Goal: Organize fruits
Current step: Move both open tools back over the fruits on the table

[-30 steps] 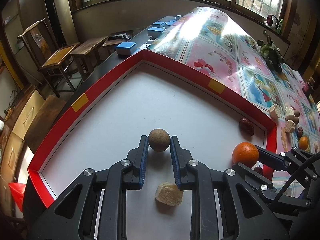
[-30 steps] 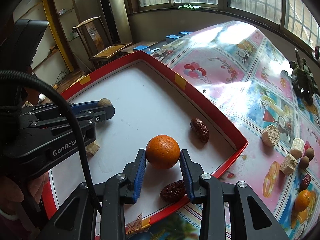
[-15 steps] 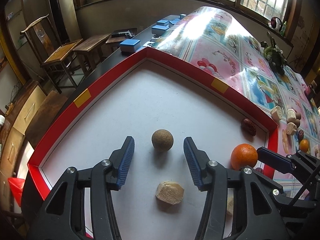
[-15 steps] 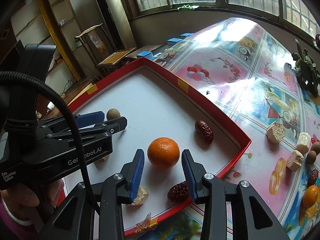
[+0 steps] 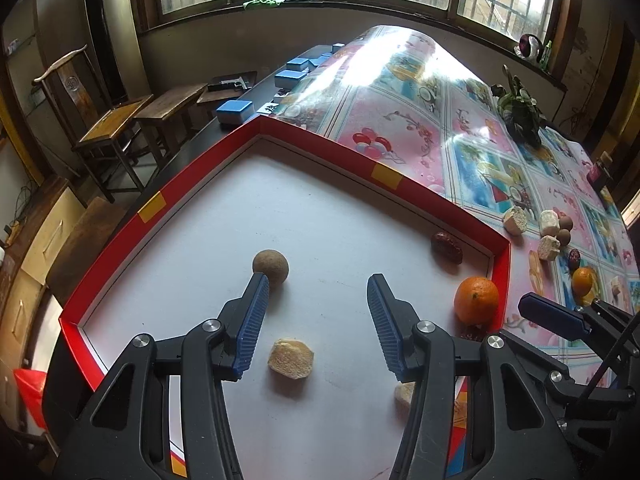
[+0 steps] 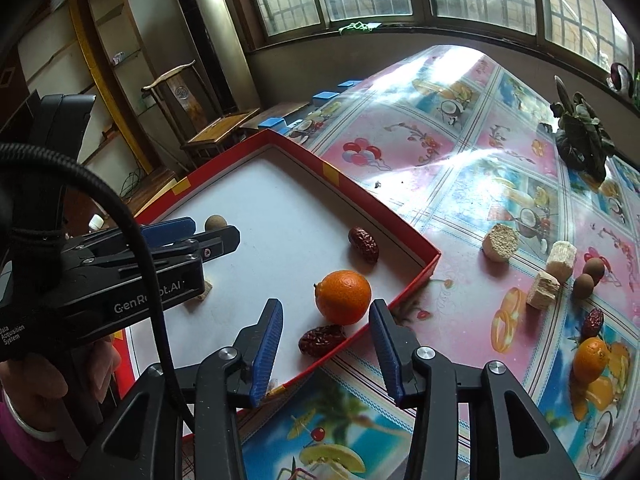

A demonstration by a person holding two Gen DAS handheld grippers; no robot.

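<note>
A red-rimmed tray [image 5: 320, 152] [image 6: 376, 204] with a white floor holds the fruit. My left gripper [image 5: 316, 284] [image 6: 212, 234] is open. A brown round fruit [image 5: 271, 266] [image 6: 216, 223] lies just past its left fingertip, untouched. A pale chunk [image 5: 291, 359] rests on the tray floor between its fingers. My right gripper [image 6: 325, 312] [image 5: 552, 316] has its jaws opening. The orange [image 6: 343, 297] [image 5: 476, 300] sits free in the tray just beyond the tips. A red date [image 6: 322, 340] lies between the fingers, and another date [image 6: 363, 244] [image 5: 446, 247] lies near the rim.
On the flowered tablecloth to the right lie pale chunks [image 6: 500, 242], small brown fruits [image 6: 584, 286], a date [image 6: 593, 322] and a second orange [image 6: 591, 360]. A potted plant [image 6: 580, 136] stands further back. Blue boxes [image 5: 235, 110] and wooden chairs [image 5: 116, 128] are beyond the tray. A hand [image 6: 40, 380] holds the left gripper.
Both grippers have opened and drawn back. The left let go of the brown round fruit, the right let go of the orange. Both fruits stay on the tray floor.
</note>
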